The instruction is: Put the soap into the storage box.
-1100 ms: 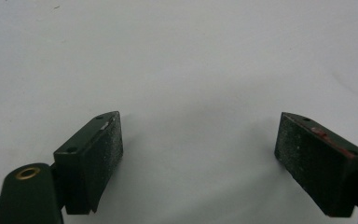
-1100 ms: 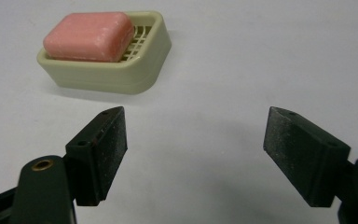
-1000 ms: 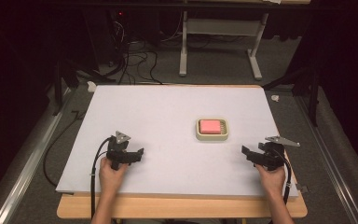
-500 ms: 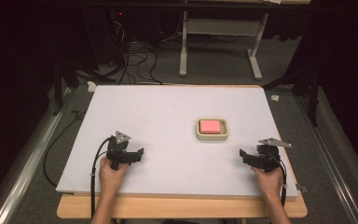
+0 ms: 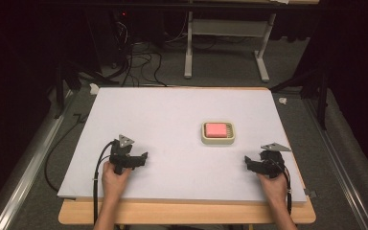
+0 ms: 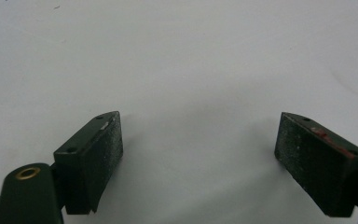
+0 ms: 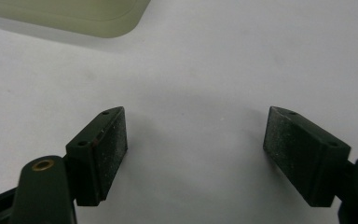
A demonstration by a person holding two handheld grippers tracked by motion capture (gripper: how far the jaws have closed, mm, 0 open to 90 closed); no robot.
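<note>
Fingers spread on both grippers | cream tray between, untouched

The right gripper has drawn back toward the table's near edge, away from the cream tray (now only a corner at its camera's top edge).

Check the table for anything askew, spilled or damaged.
Nothing stands out. The cream tray holding a pink block sits flat and square on the white mat; no spills show.
</note>
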